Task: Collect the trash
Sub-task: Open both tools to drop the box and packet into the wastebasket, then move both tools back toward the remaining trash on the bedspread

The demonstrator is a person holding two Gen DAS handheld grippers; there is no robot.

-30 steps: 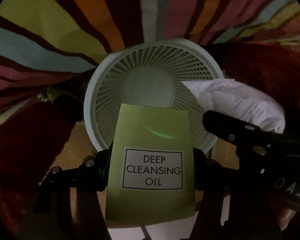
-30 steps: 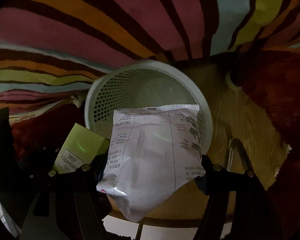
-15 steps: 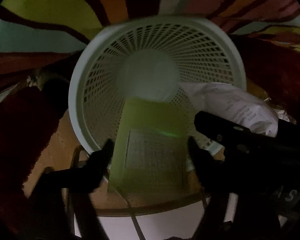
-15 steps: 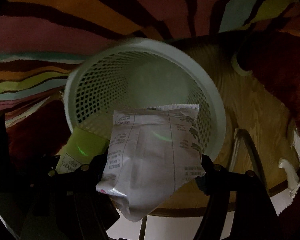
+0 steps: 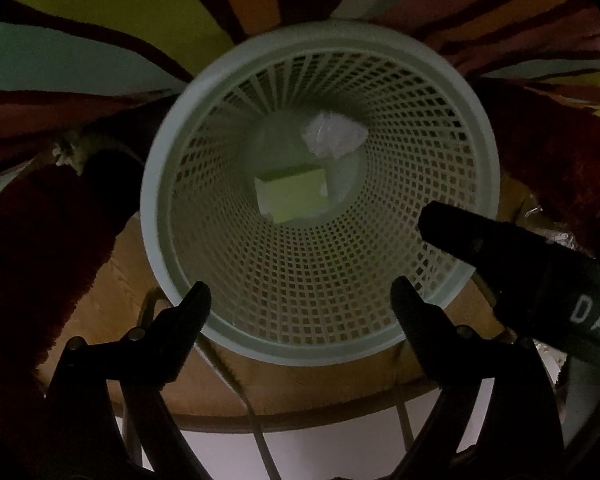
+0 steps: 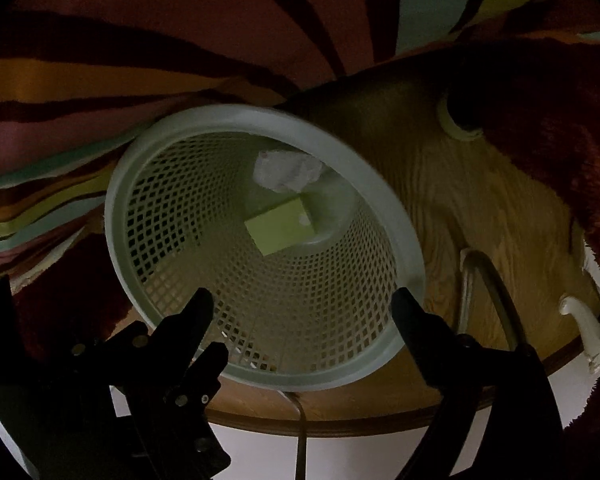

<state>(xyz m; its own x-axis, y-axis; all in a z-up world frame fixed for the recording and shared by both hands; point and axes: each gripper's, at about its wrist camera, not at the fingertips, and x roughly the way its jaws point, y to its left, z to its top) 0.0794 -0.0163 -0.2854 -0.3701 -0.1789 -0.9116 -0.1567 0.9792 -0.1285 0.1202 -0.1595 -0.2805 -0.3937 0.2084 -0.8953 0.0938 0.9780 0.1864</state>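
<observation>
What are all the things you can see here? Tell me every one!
Basket: one, pale mesh plastic, standing on the wooden floor, seen from above.
Box: one, yellow-green, lying at the bottom of the basket.
Crumpled wrapper: one, white, at the basket bottom beside the box.
Striped rug: one, many colours, behind the basket.
Shaggy rug: one, dark red, at the sides.
Wooden floor: brown, under the basket.
Left gripper: one, black, open, empty, over the basket.
Right gripper: one, black, open, empty, over the basket.

Inside the mesh wastebasket [image 5: 400, 320], the box [image 5: 294, 194] lies on the bottom, the crumpled packet [image 5: 334, 134] just behind it.
</observation>
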